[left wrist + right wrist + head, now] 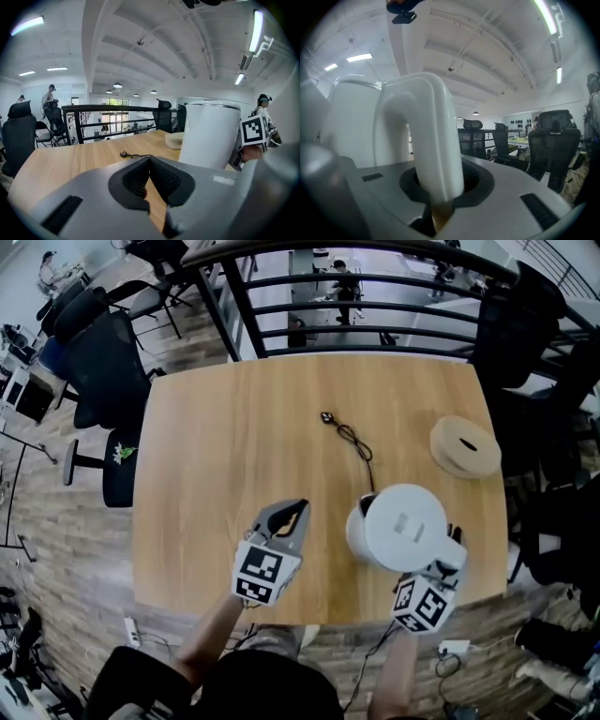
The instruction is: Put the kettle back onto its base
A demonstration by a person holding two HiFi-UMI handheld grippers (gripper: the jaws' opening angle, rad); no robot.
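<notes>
Over the front right part of the rectangular light wooden table [234,446] is a white cylindrical electric kettle [401,524]. Its lid is down, so its contents cannot be seen. The right gripper [440,192] is clamped on the kettle's curved white handle [429,131], with the kettle's body just beyond the jaws. The left gripper [150,161], jaws together and empty, is just left of the kettle. A round beige disc [465,446] lies farther back on the right. A thin black cord [352,439] runs up to the kettle.
</notes>
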